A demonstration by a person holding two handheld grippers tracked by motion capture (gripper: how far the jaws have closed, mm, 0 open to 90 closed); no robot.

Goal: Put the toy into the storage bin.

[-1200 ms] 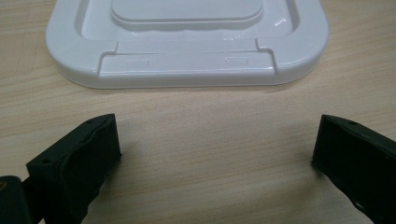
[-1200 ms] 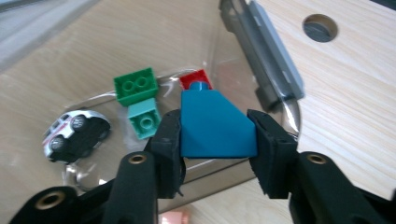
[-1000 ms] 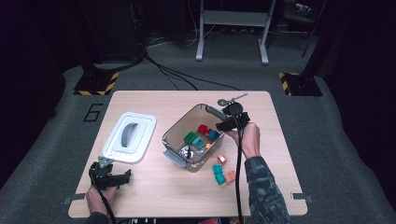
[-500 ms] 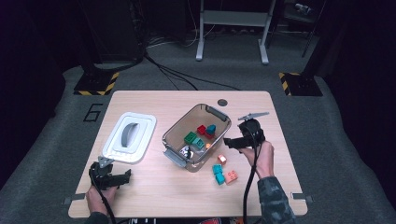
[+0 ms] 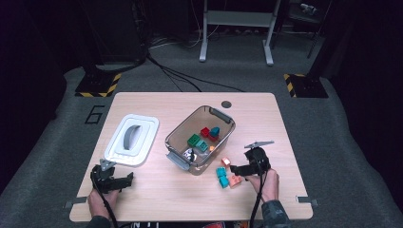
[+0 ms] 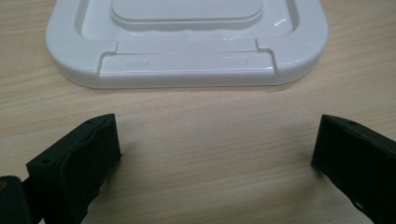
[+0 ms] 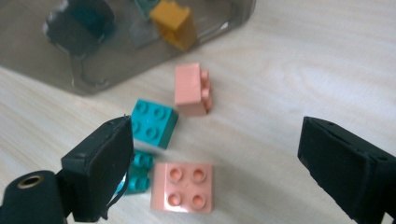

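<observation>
Four bricks [image 7: 182, 186] on table, two pink, two teal

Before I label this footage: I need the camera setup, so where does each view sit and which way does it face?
High view: above the person's side, facing forward and down on the table; both hands with left gripper and right gripper.
Left gripper view: rides that gripper, low, facing the white lid; open jaws.
Right gripper view: angled down at loose bricks beside the clear bin; open jaws.
Shared: lid, bricks and bin also appear from above.
</observation>
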